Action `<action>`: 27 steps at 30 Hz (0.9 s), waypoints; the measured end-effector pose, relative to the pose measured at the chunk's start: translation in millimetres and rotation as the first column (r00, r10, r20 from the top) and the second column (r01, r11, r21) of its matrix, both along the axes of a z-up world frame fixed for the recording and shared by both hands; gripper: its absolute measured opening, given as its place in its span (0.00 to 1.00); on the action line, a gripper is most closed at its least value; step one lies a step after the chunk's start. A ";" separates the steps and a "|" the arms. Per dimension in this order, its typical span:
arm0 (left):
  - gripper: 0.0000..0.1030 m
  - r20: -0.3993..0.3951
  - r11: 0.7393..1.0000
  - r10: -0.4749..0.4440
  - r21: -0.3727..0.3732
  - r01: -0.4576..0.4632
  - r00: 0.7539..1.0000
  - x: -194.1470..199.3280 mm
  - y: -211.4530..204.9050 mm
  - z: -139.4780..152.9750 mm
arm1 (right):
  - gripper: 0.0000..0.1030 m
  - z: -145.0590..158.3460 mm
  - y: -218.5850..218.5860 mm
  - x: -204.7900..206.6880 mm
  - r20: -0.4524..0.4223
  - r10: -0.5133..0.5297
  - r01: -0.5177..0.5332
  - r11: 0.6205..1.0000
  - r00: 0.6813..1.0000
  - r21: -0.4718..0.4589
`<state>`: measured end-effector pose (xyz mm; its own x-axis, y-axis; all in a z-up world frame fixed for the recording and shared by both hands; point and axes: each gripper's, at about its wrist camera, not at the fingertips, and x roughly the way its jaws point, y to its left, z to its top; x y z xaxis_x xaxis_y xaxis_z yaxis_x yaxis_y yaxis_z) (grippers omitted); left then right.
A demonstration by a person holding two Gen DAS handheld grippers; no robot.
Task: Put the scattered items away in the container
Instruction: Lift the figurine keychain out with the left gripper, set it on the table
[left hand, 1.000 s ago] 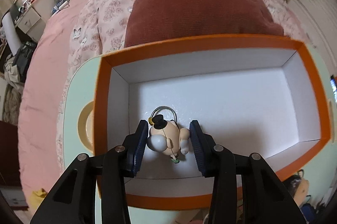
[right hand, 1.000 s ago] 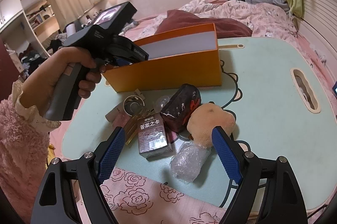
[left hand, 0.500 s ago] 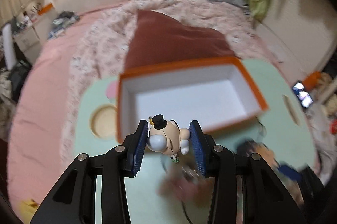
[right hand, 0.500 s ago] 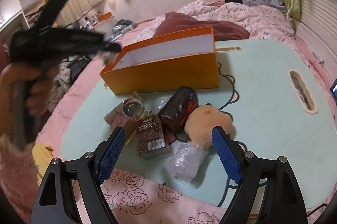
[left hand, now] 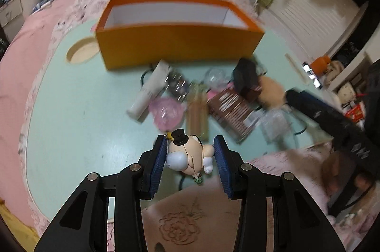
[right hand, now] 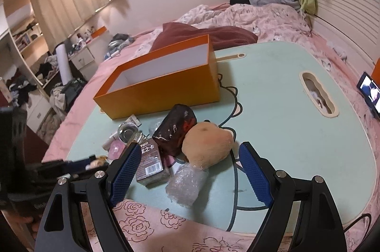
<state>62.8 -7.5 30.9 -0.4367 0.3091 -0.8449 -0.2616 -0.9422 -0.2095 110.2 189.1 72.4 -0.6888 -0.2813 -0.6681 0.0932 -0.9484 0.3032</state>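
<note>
Left tongs [left hand: 190, 157] pinch a top-hatted figurine [left hand: 186, 154] — right tongs [right hand: 190, 171] spread wide over the clutter.

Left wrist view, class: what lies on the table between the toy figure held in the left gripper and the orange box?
A pink crinkled plastic bag, a white tube and a tan bottle lie between the hatted figure in the left gripper and the orange cardboard box.

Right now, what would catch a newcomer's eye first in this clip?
The orange box stands open at the far side of the mint table. The left gripper holds a top-hatted figurine above the near edge. The right gripper gapes before a tan plush.
</note>
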 end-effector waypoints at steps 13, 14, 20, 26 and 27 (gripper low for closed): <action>0.68 -0.185 0.990 0.108 -0.074 -0.123 0.977 12.4 -13.5 13.6 | 0.82 12.4 9.0 3.5 -0.035 -0.027 0.028 0.999 0.999 0.024; 0.68 -0.181 0.986 0.121 -0.090 -0.139 0.976 15.3 -17.7 13.0 | 0.82 14.3 6.9 5.7 -0.041 -0.013 0.015 0.998 0.999 0.053; 0.68 -0.093 0.991 0.053 -0.119 -0.064 0.994 37.3 -18.8 -1.8 | 0.82 3.6 -7.1 28.1 0.020 0.094 -0.097 0.974 0.995 0.207; 0.71 -0.086 0.992 0.065 -0.104 -0.074 0.994 40.1 -5.1 -17.5 | 0.82 -23.7 -12.7 33.9 0.141 0.142 -0.169 0.964 0.980 0.203; 0.73 -0.100 0.990 0.074 -0.114 -0.085 0.992 42.4 -3.8 -18.4 | 0.82 -26.9 -13.4 32.1 0.154 0.131 -0.162 0.964 0.979 0.211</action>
